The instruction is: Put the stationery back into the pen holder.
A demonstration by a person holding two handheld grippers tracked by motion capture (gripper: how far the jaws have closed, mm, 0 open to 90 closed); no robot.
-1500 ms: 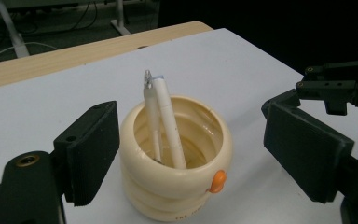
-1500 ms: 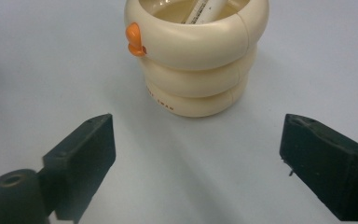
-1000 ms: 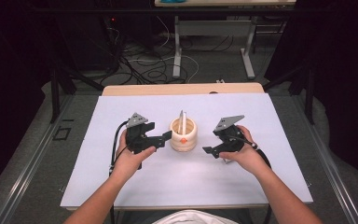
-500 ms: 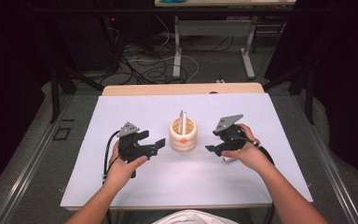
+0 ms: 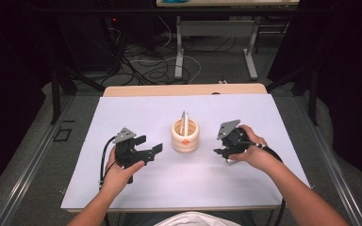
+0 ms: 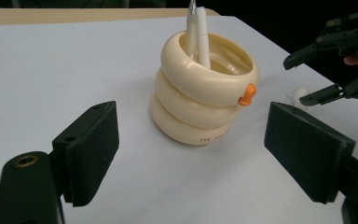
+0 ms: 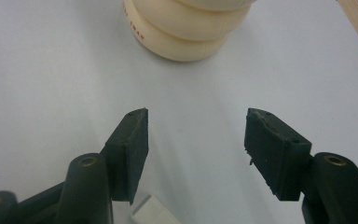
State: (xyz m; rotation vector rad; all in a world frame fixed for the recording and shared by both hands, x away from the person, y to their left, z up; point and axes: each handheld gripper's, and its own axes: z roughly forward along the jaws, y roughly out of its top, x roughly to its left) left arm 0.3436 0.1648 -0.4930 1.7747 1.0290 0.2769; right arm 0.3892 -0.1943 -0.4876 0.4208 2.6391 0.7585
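Note:
A cream holder (image 5: 185,137) made of three stacked rings stands mid-table, with an orange spot (image 6: 246,95) on its top ring. Two white pens (image 6: 197,33) stand inside it. My left gripper (image 5: 147,148) is open a little to the holder's left, apart from it. In the left gripper view the holder (image 6: 204,95) sits beyond its spread jaws (image 6: 193,140). My right gripper (image 5: 222,154) is open to the holder's right, low over the table. Its own view has the holder's base (image 7: 186,29) ahead and a small white object (image 7: 151,211) beneath the jaws.
A white sheet (image 5: 122,113) covers the table, with a wooden strip (image 5: 184,89) along the far edge. Beyond it are table legs and cables on the floor. My right gripper (image 6: 335,60) and a small white piece (image 6: 299,96) are at the right of the left gripper view.
My left gripper has drawn back from the holder, leftward and toward the person, and stands apart from it now. The right gripper has barely shifted.

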